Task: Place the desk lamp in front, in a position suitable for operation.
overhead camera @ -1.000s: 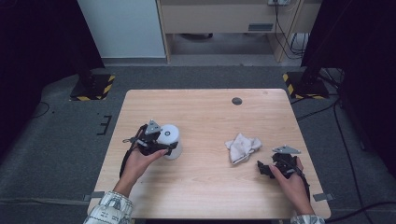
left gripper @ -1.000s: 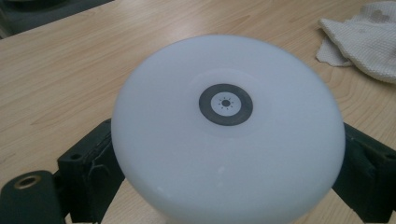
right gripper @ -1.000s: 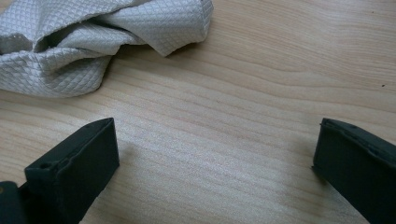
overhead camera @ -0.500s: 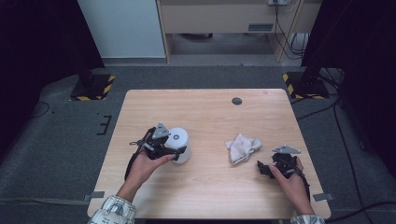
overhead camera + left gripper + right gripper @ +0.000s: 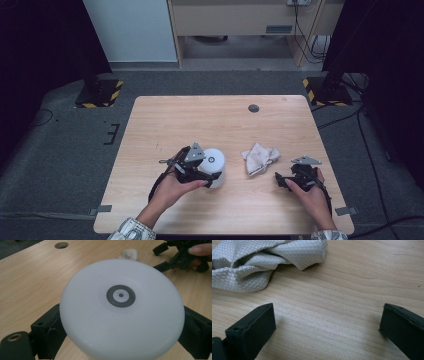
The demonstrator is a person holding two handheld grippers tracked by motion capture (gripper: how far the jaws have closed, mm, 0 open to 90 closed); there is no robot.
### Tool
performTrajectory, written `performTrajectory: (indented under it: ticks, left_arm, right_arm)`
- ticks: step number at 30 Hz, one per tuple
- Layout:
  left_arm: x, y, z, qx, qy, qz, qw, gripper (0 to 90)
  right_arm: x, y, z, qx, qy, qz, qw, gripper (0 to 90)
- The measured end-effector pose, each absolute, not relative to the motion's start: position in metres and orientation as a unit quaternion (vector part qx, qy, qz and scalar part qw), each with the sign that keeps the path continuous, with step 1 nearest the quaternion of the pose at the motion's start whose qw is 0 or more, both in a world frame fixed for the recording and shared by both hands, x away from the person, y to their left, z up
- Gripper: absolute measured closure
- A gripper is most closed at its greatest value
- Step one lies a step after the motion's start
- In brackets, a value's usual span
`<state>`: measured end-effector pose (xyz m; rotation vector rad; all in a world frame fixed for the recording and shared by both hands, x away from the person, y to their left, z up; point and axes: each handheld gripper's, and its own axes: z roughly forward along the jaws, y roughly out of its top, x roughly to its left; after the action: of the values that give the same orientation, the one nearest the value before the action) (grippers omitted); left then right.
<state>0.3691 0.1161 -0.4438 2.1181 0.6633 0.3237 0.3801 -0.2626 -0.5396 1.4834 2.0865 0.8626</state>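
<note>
Two grippers work the desk (image 5: 210, 125): the left gripper (image 5: 207, 172) pinches a white round lamp (image 5: 120, 307) between its fingers, while the right gripper (image 5: 327, 332) rests spread beside a crumpled cloth (image 5: 259, 262).

- 1 wooden table (image 5: 200, 125) – landmark for all below.
- 1 white round lamp (image 5: 215, 162), on table, left of centre, near front edge.
- 1 crumpled grey cloth (image 5: 259, 157), on table, right of centre.
- 2 grippers on table: left gripper (image 5: 200, 172), right gripper (image 5: 286, 181).
- 2 hands, 1 per gripper, at table's front edge.
- 1 dark round hole (image 5: 253, 108) in table top, near far edge.
</note>
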Motion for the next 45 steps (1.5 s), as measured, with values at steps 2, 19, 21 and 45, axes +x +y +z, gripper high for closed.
performTrajectory:
  ticks: [2,19,21,45]
  left_arm:
    - [0.364,0.108,-0.444,0.855,0.256,0.126,0.434,8.2]
    - [0.344,0.077,-0.459,0.871,0.224,0.099,0.426,8.1]
    - [0.344,0.077,-0.461,0.872,0.223,0.098,0.425,8.1]
    - [0.337,0.094,-0.473,0.861,0.215,0.096,0.451,3.0]
  right_arm:
    - [0.38,-0.263,-0.54,0.536,0.754,0.312,0.218,0.5]
    - [0.38,-0.263,-0.54,0.536,0.754,0.311,0.219,0.4]
    - [0.38,-0.263,-0.54,0.536,0.754,0.312,0.218,0.5]
    - [0.38,-0.262,-0.54,0.535,0.754,0.311,0.219,0.5]
